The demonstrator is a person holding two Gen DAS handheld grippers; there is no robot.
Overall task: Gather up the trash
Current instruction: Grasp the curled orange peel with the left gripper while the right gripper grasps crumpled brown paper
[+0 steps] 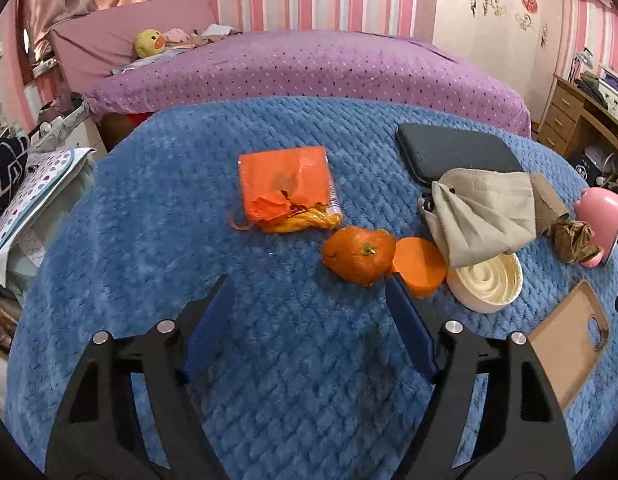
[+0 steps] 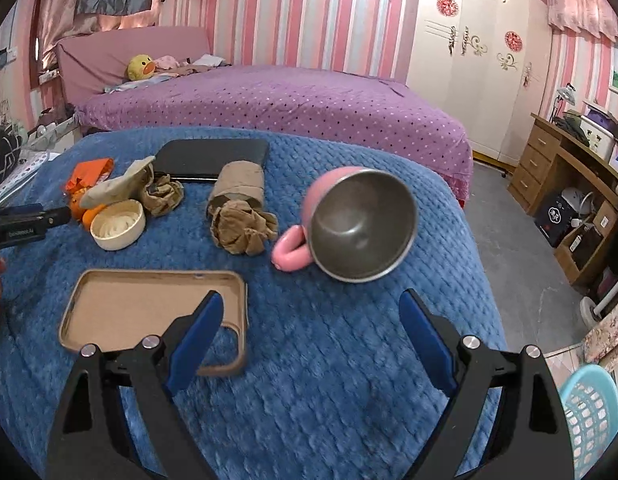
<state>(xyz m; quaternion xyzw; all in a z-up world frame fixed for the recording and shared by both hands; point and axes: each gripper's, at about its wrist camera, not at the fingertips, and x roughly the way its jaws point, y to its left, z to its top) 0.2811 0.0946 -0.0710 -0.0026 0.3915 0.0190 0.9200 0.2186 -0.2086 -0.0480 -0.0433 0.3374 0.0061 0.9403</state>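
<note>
Orange peel (image 1: 359,254) lying on the blue blanket (image 1: 269,360) spread over the desk, just ahead of the left hand-held gripper (image 1: 309,280) and nearer its right finger. Touching the peel on its right, an orange lid (image 1: 421,266); beside that, a cream round container (image 1: 487,282) partly under a folded beige cloth (image 1: 481,216). Behind the peel, a torn orange packet (image 1: 287,184) with yellow wrapping spilling from its near edge. Further back on the right, a dark flat case (image 1: 457,152). Left hand-held gripper spread, nothing between its blue pads (image 1: 207,328), only bare blanket.

Crumpled brown paper (image 2: 243,226) resting against the mouth of a cardboard tube (image 2: 239,184) lying on its side; a second brown wad (image 2: 163,196) near the cream container, between it and the tube. To the right of the tube, a pink cup (image 2: 357,220) tipped on its side, metal inside facing the camera, handle against the blanket. Nearest the right hand-held gripper (image 2: 309,300), a tan phone case (image 2: 149,316) lying open side up, its near corner under the left finger. Right hand-held gripper spread wide and empty, over blanket between phone case and cup.

Beyond the desk, a purple bed (image 2: 269,108) with a yellow duck toy (image 2: 141,67); at the lower right, on the floor, a light-blue basket (image 2: 589,416).
</note>
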